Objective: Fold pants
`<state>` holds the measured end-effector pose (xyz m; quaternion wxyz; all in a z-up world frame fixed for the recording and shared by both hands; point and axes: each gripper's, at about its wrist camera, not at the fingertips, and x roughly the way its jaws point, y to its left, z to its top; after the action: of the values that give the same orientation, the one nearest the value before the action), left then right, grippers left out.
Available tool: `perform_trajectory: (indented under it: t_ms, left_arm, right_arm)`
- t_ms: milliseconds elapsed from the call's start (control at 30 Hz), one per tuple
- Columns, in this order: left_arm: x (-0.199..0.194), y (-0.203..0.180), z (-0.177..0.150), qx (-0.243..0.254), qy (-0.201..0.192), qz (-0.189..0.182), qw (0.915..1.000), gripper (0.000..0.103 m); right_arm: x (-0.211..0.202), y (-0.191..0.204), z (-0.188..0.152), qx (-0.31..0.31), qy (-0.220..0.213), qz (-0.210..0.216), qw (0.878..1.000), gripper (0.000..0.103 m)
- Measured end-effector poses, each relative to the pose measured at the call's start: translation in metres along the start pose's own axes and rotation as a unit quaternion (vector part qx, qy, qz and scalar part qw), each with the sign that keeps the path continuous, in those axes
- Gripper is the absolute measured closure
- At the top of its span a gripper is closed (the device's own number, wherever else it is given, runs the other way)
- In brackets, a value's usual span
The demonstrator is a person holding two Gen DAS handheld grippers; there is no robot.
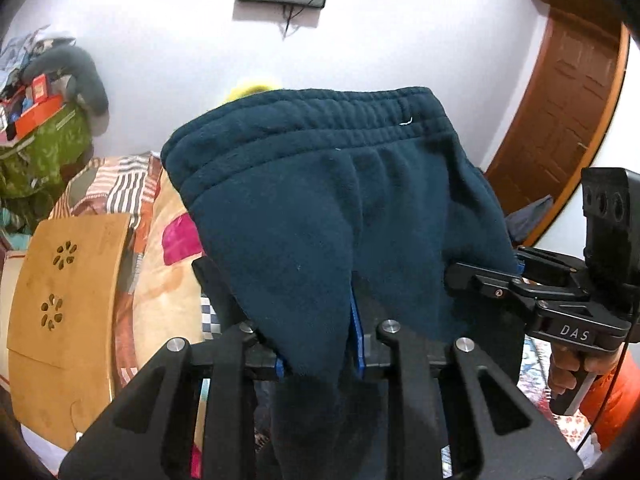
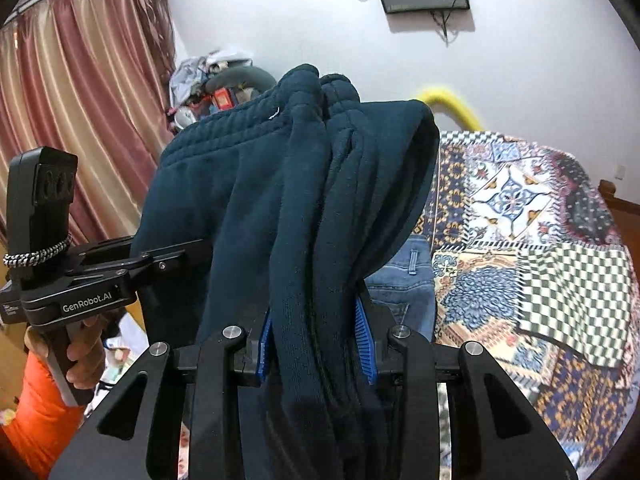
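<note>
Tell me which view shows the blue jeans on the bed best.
The right wrist view: the blue jeans lie on the patterned bedspread, partly hidden behind the held dark teal sweatpants. The left wrist view shows none of them; the sweatpants fill its centre.

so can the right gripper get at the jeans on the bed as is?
Probably not: the right gripper is shut on the dark teal pants, which hang in front of the jeans.
</note>
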<state>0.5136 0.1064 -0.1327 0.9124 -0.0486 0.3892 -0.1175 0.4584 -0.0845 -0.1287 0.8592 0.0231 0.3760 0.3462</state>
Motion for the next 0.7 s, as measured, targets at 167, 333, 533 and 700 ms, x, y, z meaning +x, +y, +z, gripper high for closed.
perform_trajectory:
  t_ms: [167, 333, 533, 700]
  left_arm:
    - [0.063, 0.026, -0.002, -0.022, 0.027, -0.005, 0.9994, 0.079]
    - [0.132, 0.054, -0.010, -0.051, 0.069, -0.009, 0.9963, 0.079]
    - [0.194, 0.066, -0.021, -0.075, 0.121, -0.012, 0.9897, 0.079]
    - [0.191, 0.054, -0.024, -0.065, 0.122, 0.011, 0.9904, 0.072]
  right_arm:
    - [0.057, -0.026, 0.006, 0.018, 0.049, -0.008, 0.999, 0.072]
    - [0.104, -0.046, 0.003, 0.024, 0.095, -0.025, 0.995, 0.072]
    - [0.148, -0.072, -0.006, 0.028, 0.177, -0.053, 0.982, 0.071]
    - [0.143, -0.081, -0.023, 0.048, 0.181, -0.058, 0.981, 0.066]
